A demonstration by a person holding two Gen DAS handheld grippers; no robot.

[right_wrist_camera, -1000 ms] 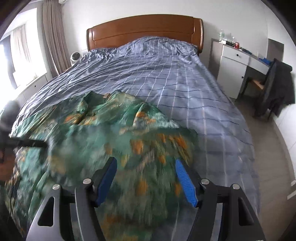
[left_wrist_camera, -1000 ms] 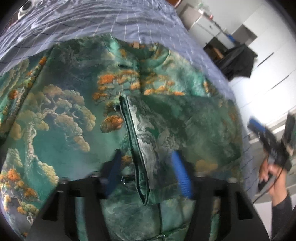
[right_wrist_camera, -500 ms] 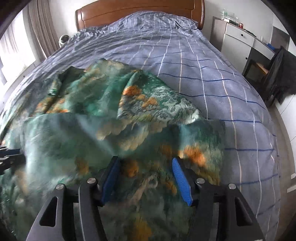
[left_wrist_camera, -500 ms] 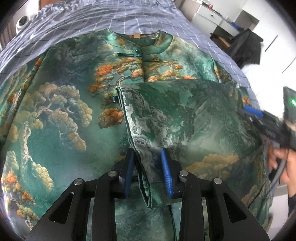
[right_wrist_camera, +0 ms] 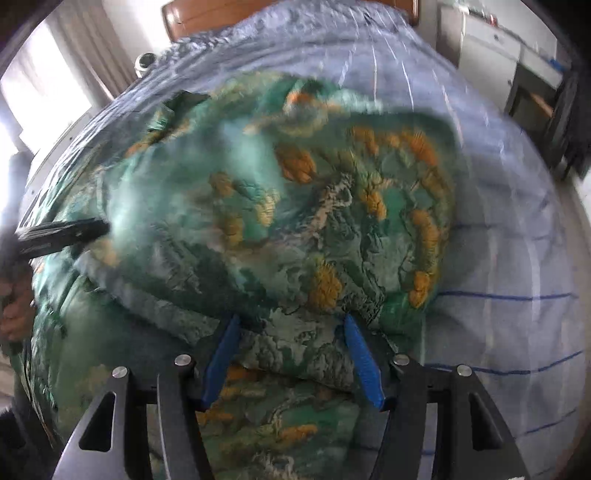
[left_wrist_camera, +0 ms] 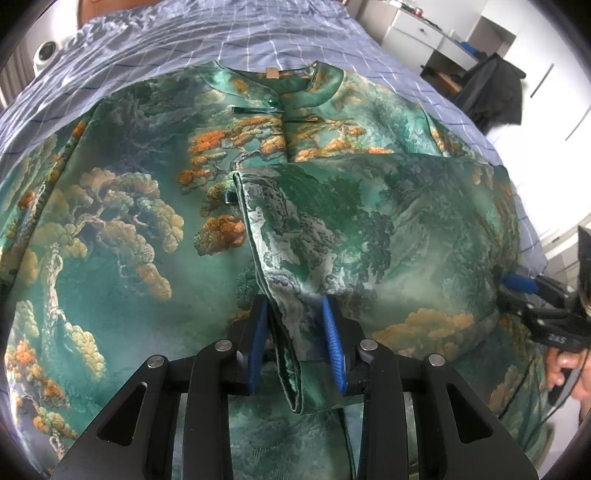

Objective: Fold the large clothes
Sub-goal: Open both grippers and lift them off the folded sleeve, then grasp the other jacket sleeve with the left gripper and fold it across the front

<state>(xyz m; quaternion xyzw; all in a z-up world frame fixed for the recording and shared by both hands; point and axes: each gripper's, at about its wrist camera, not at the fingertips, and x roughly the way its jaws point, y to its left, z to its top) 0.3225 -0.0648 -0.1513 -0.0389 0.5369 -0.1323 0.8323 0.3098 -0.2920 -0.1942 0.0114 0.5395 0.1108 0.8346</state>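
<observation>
From the left wrist we see a bed (left_wrist_camera: 258,33) with a blue checked cover; beyond it stand white drawers (left_wrist_camera: 417,29). Ahead of our left gripper (left_wrist_camera: 295,332) lies the green brocade jacket (left_wrist_camera: 129,221), glossy, with orange pines; our narrowed jaws hold its folded sleeve edge (left_wrist_camera: 284,321).

From the right wrist, blurred: our right gripper (right_wrist_camera: 291,354) stands half-wide, jacket cloth between the jaws; whether it grips we cannot tell.

Right gripper (right_wrist_camera: 290,354) lowered onto garment (right_wrist_camera: 295,229) — left gripper (left_wrist_camera: 295,345) narrowed
</observation>
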